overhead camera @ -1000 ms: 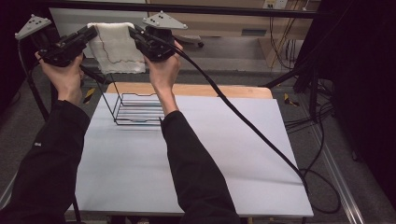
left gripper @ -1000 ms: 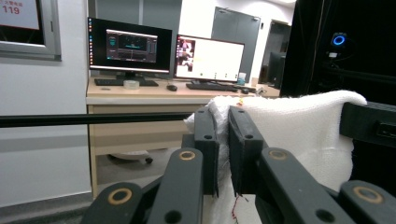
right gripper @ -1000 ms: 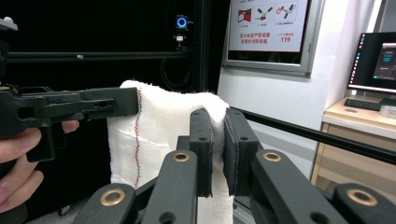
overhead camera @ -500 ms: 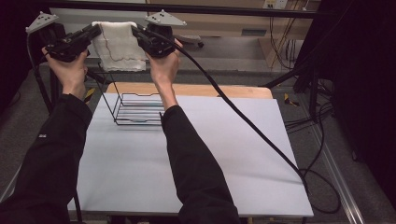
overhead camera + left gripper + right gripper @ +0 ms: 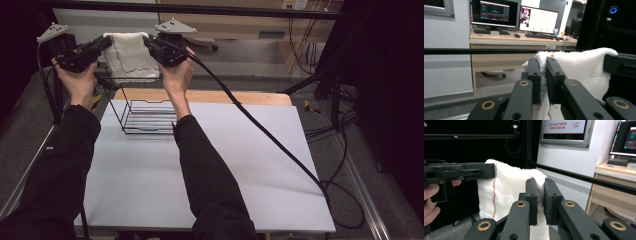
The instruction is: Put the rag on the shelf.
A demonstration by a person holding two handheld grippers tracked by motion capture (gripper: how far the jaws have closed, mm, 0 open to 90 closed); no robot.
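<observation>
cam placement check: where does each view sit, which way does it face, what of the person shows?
High view: above the person's side, facing forward and down on the table; forearms, both hands.
Left gripper view: rides the left gripper, faces a desk with monitors; own jaws.
Right gripper view: rides the right gripper, faces a wall; own jaws, left hand.
Shared: white towel, pinched by both, above the wire basket.

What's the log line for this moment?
left gripper: shut on towel | right gripper: shut on towel | towel: above wire rack

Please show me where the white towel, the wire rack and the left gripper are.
white towel [image 5: 131, 59]: high view, middle of the hanging cloth.
wire rack [image 5: 149, 120]: high view, its floor wires.
left gripper [image 5: 543, 75]: left gripper view, between the jaw tips.
</observation>
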